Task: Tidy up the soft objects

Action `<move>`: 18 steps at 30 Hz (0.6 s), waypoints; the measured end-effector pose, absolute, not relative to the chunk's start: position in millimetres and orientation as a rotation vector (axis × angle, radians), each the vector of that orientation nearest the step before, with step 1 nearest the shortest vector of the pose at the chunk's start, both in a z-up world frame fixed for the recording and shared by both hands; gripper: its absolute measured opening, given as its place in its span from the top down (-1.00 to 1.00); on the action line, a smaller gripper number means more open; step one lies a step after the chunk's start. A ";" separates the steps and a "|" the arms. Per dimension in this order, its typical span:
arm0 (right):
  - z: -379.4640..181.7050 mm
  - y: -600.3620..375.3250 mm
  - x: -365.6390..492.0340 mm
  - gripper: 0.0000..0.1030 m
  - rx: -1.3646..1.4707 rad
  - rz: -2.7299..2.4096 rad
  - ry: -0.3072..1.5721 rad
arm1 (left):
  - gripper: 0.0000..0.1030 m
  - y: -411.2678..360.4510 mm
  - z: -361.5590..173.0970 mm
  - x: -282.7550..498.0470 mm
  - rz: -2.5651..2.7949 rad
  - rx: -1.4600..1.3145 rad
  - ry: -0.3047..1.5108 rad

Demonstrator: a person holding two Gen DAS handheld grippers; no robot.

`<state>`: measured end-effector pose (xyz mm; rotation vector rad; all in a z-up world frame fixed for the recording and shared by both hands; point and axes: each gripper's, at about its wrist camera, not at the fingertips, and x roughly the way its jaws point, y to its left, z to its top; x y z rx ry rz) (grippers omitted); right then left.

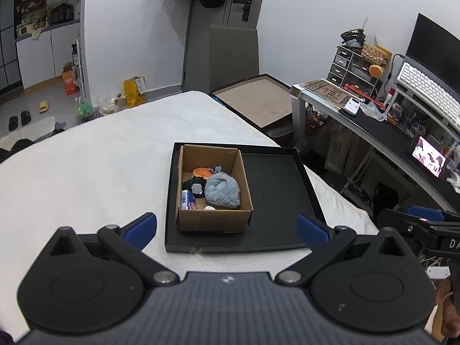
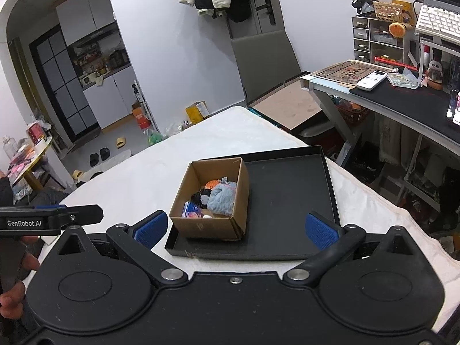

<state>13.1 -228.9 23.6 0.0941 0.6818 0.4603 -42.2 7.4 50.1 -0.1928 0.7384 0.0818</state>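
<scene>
A small cardboard box (image 1: pixel 214 218) (image 2: pixel 201 225) stands in the left half of a shallow black tray (image 1: pixel 276 195) (image 2: pixel 290 198) on a white-covered table. In the box lie a fluffy grey-blue soft object (image 1: pixel 223 191) (image 2: pixel 220 198), an orange plush (image 1: pixel 202 172) (image 2: pixel 212 184), a black item with a grey patch (image 1: pixel 195 187) (image 2: pixel 202 197) and a blue packet (image 1: pixel 187 199) (image 2: pixel 192 210). My left gripper (image 1: pixel 227 228) is open and empty, held back before the tray's near edge. My right gripper (image 2: pixel 235 228) is open and empty, also near the tray's front edge.
The white table (image 1: pixel 100 166) (image 2: pixel 161 169) extends left and back. A grey chair (image 1: pixel 230 57) (image 2: pixel 264 63) stands behind it. A desk (image 1: pixel 368 120) (image 2: pixel 402 100) with keyboard, drawers and a phone is at the right. The right gripper's body (image 1: pixel 425 230) shows at the left wrist view's right edge.
</scene>
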 end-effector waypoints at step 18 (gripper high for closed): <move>30.3 -230.3 -4.2 -1.00 0.072 0.437 0.655 | -0.99 1.9 55.8 -57.7 0.084 -0.154 0.733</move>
